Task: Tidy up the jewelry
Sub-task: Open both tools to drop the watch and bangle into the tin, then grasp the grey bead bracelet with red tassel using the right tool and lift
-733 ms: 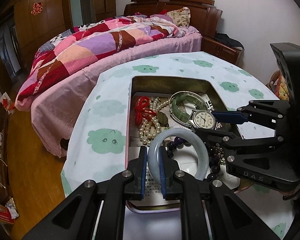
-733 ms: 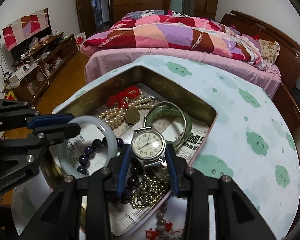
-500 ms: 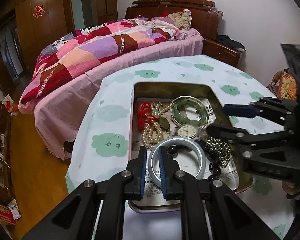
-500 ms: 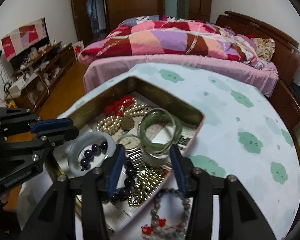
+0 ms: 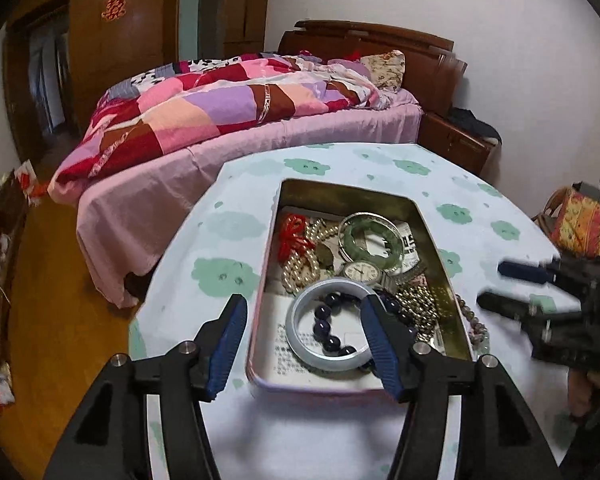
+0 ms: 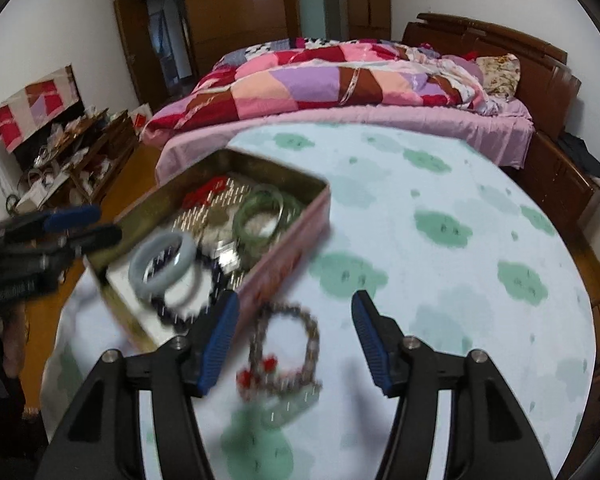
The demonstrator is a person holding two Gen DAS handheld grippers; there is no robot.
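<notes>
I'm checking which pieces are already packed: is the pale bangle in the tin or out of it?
In. The pale bangle lies flat inside the tin, over dark beads, free of the opening left gripper.

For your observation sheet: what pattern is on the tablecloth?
Pale tablecloth with green cloud shapes, clearest in the right wrist view.

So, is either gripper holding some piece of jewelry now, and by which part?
Nothing is held. The left gripper has its jaws opening, with the pale bluish stone bangle lying loose in the tin. The right gripper is opening too, empty.
</notes>
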